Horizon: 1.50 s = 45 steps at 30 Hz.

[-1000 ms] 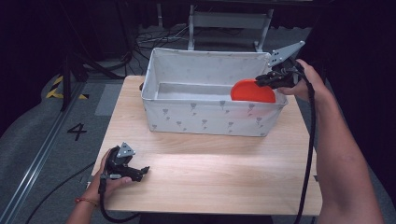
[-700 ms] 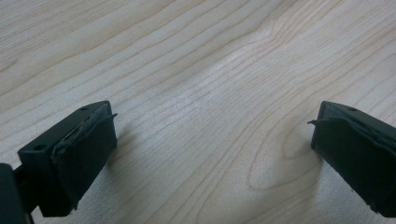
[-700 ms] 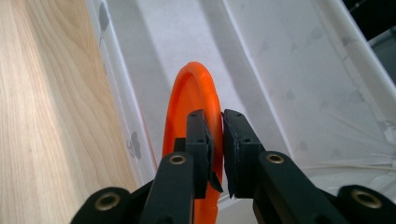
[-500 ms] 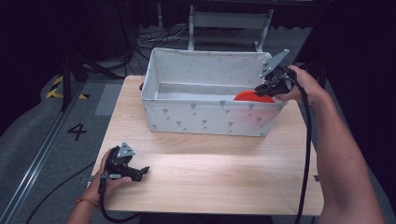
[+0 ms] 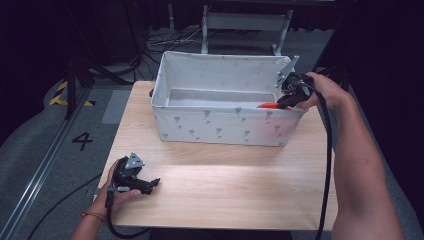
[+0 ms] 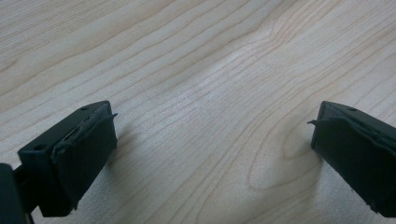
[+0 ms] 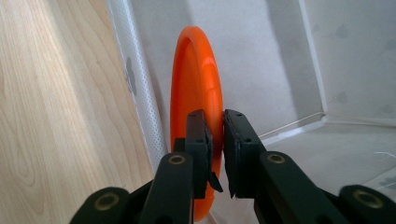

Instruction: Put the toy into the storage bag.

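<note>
High view: right gripper [image 5: 281, 103] sat at fabric bin's [image 5: 220, 127] right end, orange plate [image 5: 269, 105] low inside near front wall. Left gripper [image 5: 151, 184] rested on bare wooden surface [image 5: 230, 185], well apart from bin.

Left gripper view: jaws spread wide, nothing between.

Right gripper view: jaws clamped plate rim, plate [image 7: 196, 98] on edge just beside bin wall [image 7: 135, 88].

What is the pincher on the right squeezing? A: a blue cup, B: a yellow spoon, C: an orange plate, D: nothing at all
C: the right gripper has its jaws closed on the rim of the orange plate, held just inside the fabric bin.
</note>
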Available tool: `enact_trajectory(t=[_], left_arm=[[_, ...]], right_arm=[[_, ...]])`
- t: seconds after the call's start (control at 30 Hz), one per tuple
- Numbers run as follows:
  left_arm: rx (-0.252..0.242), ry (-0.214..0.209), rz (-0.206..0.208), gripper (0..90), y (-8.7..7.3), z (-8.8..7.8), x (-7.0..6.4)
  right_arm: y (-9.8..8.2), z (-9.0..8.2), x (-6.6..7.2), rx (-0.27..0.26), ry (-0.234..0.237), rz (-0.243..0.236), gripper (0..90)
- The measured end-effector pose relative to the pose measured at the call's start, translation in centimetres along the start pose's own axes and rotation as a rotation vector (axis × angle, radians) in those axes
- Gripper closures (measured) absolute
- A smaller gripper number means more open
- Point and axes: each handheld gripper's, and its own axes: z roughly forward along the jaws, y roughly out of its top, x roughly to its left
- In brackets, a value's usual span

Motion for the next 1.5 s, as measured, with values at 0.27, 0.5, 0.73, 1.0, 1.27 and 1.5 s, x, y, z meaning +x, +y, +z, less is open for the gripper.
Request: enact_trajectory(t=[0.27, 0.5, 0.73, 1.0, 1.27, 1.5], left_arm=[[0.0, 0.0, -0.001, 0.5, 0.0, 0.0, 0.0], [0.0, 0.0, 0.0, 0.5, 0.0, 0.0, 0.0], [0.0, -0.005, -0.001, 0.5, 0.0, 0.0, 0.0], [0.0, -0.004, 0.0, 0.5, 0.0, 0.0, 0.0], [-0.001, -0.005, -0.003, 0.5, 0.0, 0.0, 0.0], [0.0, -0.005, -0.002, 0.5, 0.0, 0.0, 0.0]], right_arm=[[0.0, 0.8, -0.3, 0.042, 0.008, 0.026, 82.9], [-0.2, 0.4, -0.3, -0.001, -0.037, 0.06, 74.8], [-0.9, -0.7, 0.1, -0.17, -0.101, 0.132, 61.4], [-2.0, -1.9, 1.0, -0.338, -0.173, 0.284, 38.5], [-2.8, -3.1, 2.9, -0.443, -0.237, 0.377, 25.5], [-3.5, -3.8, 4.8, -0.477, -0.324, 0.423, 21.7]])
